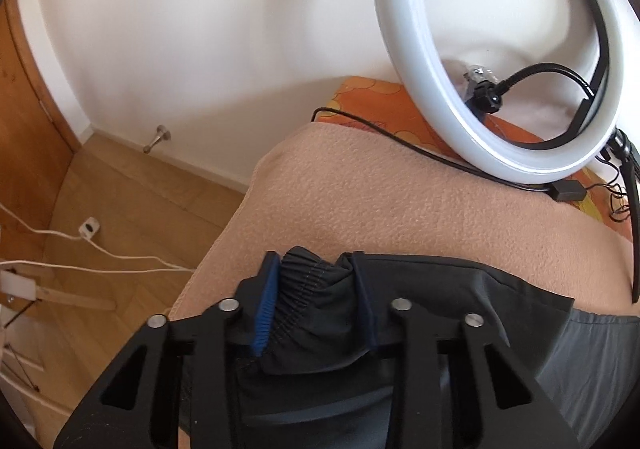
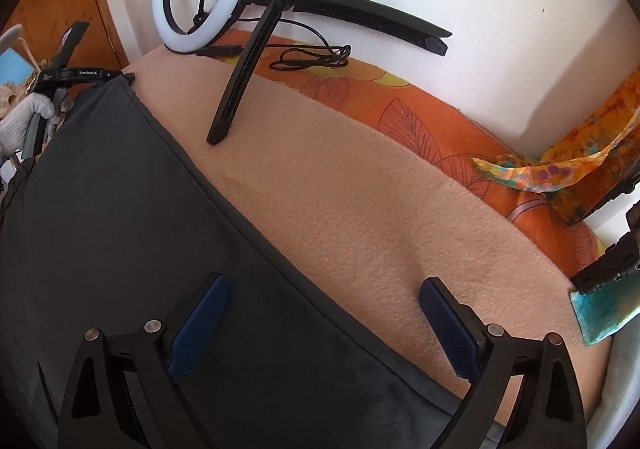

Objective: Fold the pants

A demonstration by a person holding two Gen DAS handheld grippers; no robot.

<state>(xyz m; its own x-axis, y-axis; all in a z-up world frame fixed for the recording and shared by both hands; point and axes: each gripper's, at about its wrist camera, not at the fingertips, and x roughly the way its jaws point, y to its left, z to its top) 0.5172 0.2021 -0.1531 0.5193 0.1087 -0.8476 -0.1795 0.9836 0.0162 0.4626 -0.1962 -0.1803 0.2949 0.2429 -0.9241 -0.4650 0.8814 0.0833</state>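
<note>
Dark grey pants (image 2: 120, 217) lie spread on a peach blanket (image 2: 360, 209). In the left wrist view my left gripper (image 1: 316, 285) is shut on the bunched elastic waistband of the pants (image 1: 316, 289), held between its blue pads at the blanket's left edge. In the right wrist view my right gripper (image 2: 324, 313) is open, its blue pads (image 2: 200, 325) wide apart, hovering over the pants' far edge where it meets the blanket. The left gripper also shows in the right wrist view (image 2: 120, 76), at the far corner of the pants.
A white ring light (image 1: 500, 49) on a black tripod (image 2: 240, 77) stands at the back of the bed, with black cables (image 2: 312, 57). Behind lies an orange patterned sheet (image 2: 440, 117). A colourful cloth (image 2: 560, 165) lies at the right. The wooden floor (image 1: 120, 209) with white cables (image 1: 100, 249) is at the left.
</note>
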